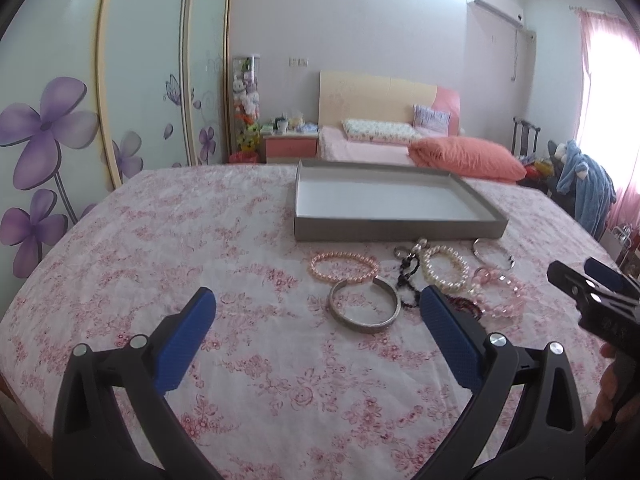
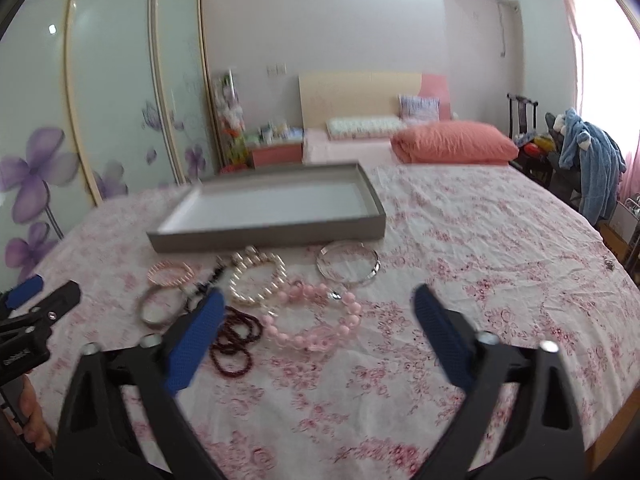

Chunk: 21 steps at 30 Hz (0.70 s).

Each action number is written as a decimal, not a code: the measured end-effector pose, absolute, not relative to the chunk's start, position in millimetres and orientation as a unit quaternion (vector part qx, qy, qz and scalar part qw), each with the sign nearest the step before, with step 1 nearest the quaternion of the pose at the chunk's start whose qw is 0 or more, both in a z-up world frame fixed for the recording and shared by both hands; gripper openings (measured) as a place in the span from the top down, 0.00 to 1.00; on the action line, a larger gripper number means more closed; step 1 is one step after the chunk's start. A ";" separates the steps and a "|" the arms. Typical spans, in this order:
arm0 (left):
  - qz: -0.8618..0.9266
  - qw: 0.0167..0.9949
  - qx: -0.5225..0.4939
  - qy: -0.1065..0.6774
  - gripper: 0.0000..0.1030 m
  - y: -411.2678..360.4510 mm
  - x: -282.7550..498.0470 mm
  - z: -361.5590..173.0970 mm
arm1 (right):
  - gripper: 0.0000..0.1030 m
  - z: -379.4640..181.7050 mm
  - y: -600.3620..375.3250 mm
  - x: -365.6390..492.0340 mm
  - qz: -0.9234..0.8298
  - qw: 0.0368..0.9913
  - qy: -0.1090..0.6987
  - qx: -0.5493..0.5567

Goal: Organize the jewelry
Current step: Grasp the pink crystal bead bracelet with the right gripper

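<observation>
A shallow grey tray (image 1: 396,230) (image 2: 256,238) with a white inside stands on the floral cloth. In front of it lie bracelets: a pink pearl one (image 1: 344,267) (image 2: 170,273), a wide silver cuff (image 1: 365,307) (image 2: 156,307), a white pearl one (image 1: 445,270) (image 2: 258,278), a thin silver bangle (image 1: 493,255) (image 2: 347,267), a pink bead strand (image 1: 500,292) (image 2: 316,318) and dark red beads (image 2: 236,340). My left gripper (image 1: 318,312) is open and empty, just short of the cuff. My right gripper (image 2: 316,310) is open and empty over the pink strand.
The table with the pink floral cloth (image 1: 200,260) fills the foreground. A bed with an orange pillow (image 1: 468,158) lies behind. A wardrobe with purple flower doors (image 1: 60,120) is at the left. A chair with blue clothing (image 1: 584,192) stands at the right.
</observation>
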<state>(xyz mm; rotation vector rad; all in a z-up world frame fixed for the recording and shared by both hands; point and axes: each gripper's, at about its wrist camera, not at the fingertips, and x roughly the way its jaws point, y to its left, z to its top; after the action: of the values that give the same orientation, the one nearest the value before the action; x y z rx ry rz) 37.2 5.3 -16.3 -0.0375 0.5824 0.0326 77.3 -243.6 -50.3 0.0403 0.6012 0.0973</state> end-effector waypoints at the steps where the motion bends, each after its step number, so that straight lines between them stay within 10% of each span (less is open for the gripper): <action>1: 0.014 0.954 -0.017 0.299 0.04 5.6 43.0 -20.0 | 0.32 -55.2 -243.7 87.2 0.047 0.947 0.318 0.017; 5: 0.007 0.944 -0.011 0.329 0.04 5.2 57.6 -30.1 | 0.51 -72.7 -247.0 114.4 0.031 0.928 0.370 0.017; 15: -0.009 0.912 -0.008 0.410 0.04 -1.7 96.5 -54.2 | 0.58 -96.1 -241.7 138.6 0.017 0.901 0.434 -0.002; 21: -0.003 0.897 0.025 0.440 0.04 -17.6 114.6 -68.9 | 0.86 -97.6 -246.6 134.5 0.015 0.902 0.432 0.005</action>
<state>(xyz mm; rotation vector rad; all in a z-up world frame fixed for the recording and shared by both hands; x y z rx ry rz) 114.6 -17.6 -68.9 0.0514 0.9123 -0.0062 134.5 -246.6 -97.6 0.0106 0.8933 0.0300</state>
